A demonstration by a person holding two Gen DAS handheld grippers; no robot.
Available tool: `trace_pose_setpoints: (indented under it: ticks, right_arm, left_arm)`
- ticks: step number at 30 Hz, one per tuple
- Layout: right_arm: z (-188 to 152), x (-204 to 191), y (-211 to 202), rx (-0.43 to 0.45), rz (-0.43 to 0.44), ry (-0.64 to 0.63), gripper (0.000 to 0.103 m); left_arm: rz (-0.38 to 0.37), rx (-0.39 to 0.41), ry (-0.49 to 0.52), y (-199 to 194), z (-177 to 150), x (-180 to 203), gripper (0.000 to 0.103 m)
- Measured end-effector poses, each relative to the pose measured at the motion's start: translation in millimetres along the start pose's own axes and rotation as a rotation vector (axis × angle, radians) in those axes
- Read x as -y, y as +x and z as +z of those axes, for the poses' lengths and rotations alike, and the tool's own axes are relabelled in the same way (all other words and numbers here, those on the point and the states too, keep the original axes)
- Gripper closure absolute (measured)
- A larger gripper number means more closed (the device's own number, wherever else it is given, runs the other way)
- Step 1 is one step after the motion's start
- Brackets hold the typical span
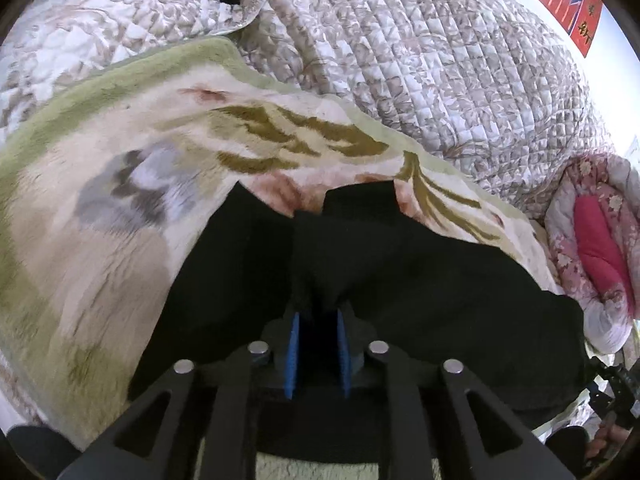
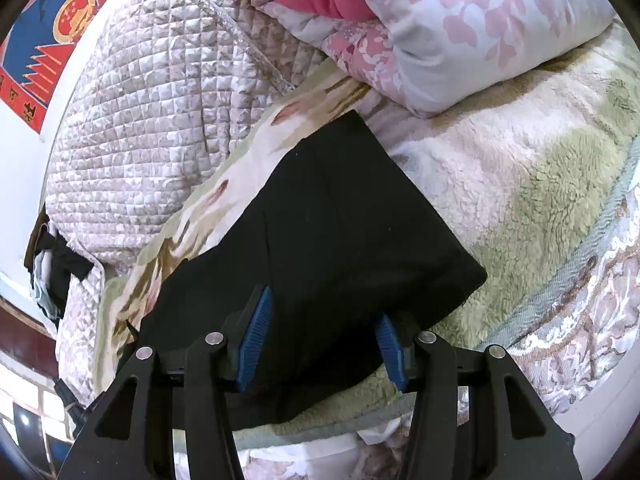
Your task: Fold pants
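Observation:
The black pants [image 1: 440,280] lie on a fleece blanket [image 1: 120,240] on a bed. In the left wrist view their cloth gathers in creases that run into my left gripper [image 1: 318,312], whose blue pads [image 1: 294,344] stand close together and pinch a bunch of it. In the right wrist view the pants [image 2: 340,208] show as a flat, folded dark slab with a straight far edge. My right gripper [image 2: 323,306] is over their near part, its blue pads [image 2: 256,336] wide apart, with the cloth passing below and between them but not pressed.
A quilted floral cover [image 1: 440,60] is heaped behind the blanket [image 2: 520,184]. A pink flowered duvet [image 2: 460,32] with a red lining lies beyond the pants. A red and blue poster [image 2: 60,32] hangs on the white wall. Dark clothes [image 2: 56,272] hang at the bed's left end.

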State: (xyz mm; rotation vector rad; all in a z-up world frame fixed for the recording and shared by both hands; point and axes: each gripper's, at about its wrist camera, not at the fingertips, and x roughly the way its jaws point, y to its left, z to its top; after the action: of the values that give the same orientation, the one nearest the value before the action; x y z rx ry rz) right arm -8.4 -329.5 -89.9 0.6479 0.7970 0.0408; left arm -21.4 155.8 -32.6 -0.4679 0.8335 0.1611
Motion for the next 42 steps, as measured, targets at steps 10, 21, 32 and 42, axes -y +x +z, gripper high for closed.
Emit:
trace_pose_setpoints:
  ticks: [10, 21, 32, 42]
  right_arm:
    - [6, 3, 5, 0.012, -0.028, -0.008, 0.089]
    - [2, 14, 1, 0.014, -0.017, 0.043, 0.092]
    - [12, -4, -27, 0.044, 0.076, 0.03, 0.094]
    - [5, 19, -5, -0.03, -0.025, 0.064, 0.094]
  left_arm:
    - [-0.14, -0.005, 0.025, 17, 27, 4, 0.075]
    - [0.085, 0.118, -0.111, -43, 10, -23, 0.098]
    - [0.121, 0.05, -0.146, -29, 1, -35, 0.098]
    - [0.193, -0.002, -0.1, -19, -14, -39, 0.098]
